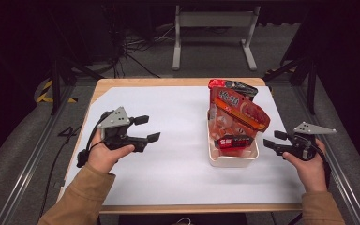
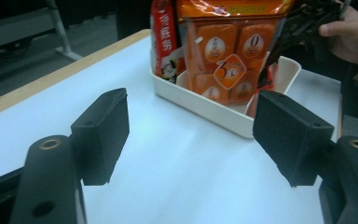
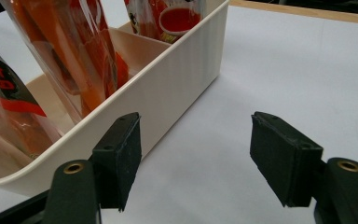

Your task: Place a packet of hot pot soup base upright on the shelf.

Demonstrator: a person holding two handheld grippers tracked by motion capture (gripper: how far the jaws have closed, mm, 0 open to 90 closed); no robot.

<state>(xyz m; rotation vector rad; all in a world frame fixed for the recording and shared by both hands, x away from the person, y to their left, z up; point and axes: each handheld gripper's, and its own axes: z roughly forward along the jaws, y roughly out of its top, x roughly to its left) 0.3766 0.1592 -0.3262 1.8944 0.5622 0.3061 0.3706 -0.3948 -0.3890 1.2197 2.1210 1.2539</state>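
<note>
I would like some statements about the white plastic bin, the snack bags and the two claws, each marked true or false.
1. The white plastic bin holds upright snack bags. True.
2. The left claw grips an orange snack bag. False: its jaws are apart, with nothing between them, away from the bin.
3. The right claw is open beside the bin. True.
4. The bin stands on bare wood. False: it stands on the white sheet covering the wooden table.
5. The bin is empty. False: bags stand in it.
</note>
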